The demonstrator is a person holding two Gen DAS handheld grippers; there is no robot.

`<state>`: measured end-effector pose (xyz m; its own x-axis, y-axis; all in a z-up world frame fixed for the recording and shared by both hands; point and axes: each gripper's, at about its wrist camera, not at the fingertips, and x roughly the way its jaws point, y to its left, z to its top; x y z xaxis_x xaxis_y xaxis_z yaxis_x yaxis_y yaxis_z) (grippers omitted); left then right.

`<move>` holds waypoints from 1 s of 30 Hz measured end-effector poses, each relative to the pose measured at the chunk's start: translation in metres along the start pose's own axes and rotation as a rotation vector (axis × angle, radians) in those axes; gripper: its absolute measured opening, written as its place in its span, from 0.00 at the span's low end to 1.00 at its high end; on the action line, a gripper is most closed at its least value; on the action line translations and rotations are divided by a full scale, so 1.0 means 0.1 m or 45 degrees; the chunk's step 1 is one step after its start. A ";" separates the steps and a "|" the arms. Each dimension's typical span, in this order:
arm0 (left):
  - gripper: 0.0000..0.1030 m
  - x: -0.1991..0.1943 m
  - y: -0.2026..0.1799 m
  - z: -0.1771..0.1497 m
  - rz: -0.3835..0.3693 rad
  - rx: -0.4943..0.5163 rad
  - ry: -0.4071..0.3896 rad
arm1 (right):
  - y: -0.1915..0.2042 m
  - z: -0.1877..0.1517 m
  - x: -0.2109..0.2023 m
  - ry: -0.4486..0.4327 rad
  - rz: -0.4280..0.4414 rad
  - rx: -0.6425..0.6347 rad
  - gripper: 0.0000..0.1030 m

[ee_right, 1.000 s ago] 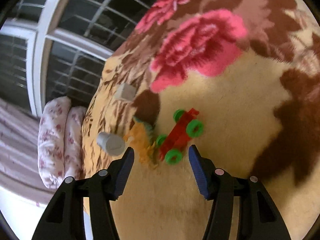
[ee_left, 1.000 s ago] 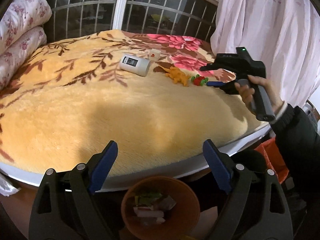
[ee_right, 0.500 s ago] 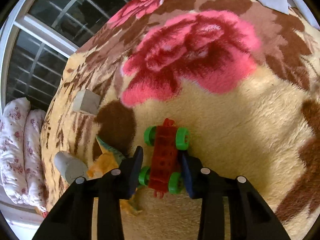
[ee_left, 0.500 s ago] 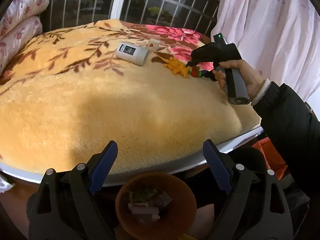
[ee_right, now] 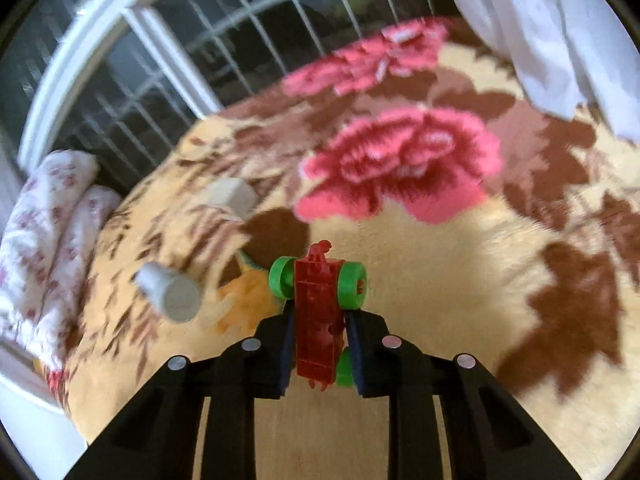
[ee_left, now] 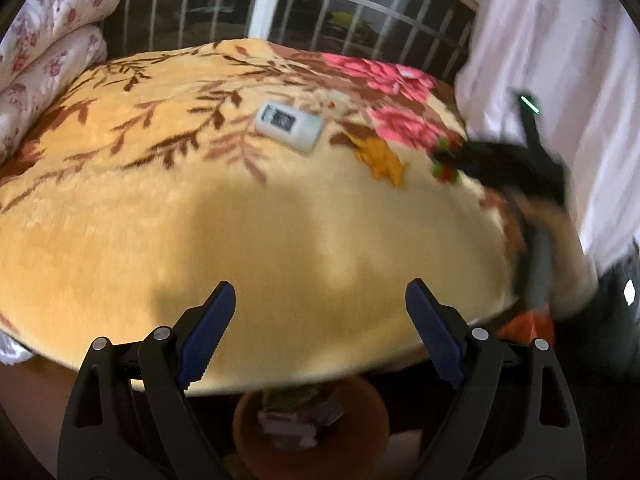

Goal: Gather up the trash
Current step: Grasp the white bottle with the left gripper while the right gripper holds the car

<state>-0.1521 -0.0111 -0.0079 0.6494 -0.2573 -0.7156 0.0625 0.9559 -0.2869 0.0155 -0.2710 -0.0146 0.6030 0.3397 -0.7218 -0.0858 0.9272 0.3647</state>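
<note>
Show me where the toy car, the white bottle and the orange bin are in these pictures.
toy car [ee_right: 318, 312], right wrist view, on its red body between the tongs.
white bottle [ee_left: 289, 123], left wrist view, on the middle of its label side.
orange bin [ee_left: 378, 412], left wrist view, on its right rim.

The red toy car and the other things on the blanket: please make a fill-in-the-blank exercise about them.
1. The right gripper has its jaws closing on the red toy car, whose wheels are ____.
2. The left gripper holds ____.
3. The white bottle lies on the blanket on its ____.

Missing words: green; nothing; side
</note>
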 end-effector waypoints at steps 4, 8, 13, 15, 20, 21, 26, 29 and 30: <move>0.86 0.28 0.03 0.51 0.078 -0.173 0.045 | 0.08 -0.25 -0.33 -0.069 0.049 -0.114 0.22; 0.86 0.65 0.08 1.03 0.129 -0.410 0.102 | 0.09 -0.56 -0.56 -0.092 0.111 -0.165 0.22; 0.86 1.09 0.04 1.48 0.335 -0.596 0.159 | 0.02 -0.86 -0.64 -0.059 0.171 -0.174 0.22; 0.86 1.19 0.02 1.58 0.390 -0.635 0.148 | 0.00 -0.92 -0.65 -0.052 0.174 -0.189 0.22; 0.86 1.51 0.04 1.67 0.540 -0.726 0.220 | -0.07 -0.97 -0.68 -0.038 0.211 -0.196 0.22; 0.86 1.56 0.06 1.65 0.552 -0.762 0.226 | -0.09 -0.97 -0.68 -0.041 0.218 -0.198 0.22; 0.86 1.79 0.13 1.63 0.655 -0.829 0.244 | -0.15 -0.98 -0.67 -0.045 0.239 -0.185 0.22; 0.86 1.97 0.19 1.59 0.660 -0.825 0.287 | -0.19 -1.00 -0.67 -0.049 0.262 -0.174 0.22; 0.84 2.04 0.24 1.55 0.653 -0.835 0.314 | -0.20 -1.00 -0.67 -0.051 0.267 -0.171 0.22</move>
<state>0.0998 -0.0189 -0.0618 0.2902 0.0869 -0.9530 -0.6915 0.7075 -0.1460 -0.1029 -0.2961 -0.0324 0.5914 0.5230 -0.6138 -0.3152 0.8505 0.4211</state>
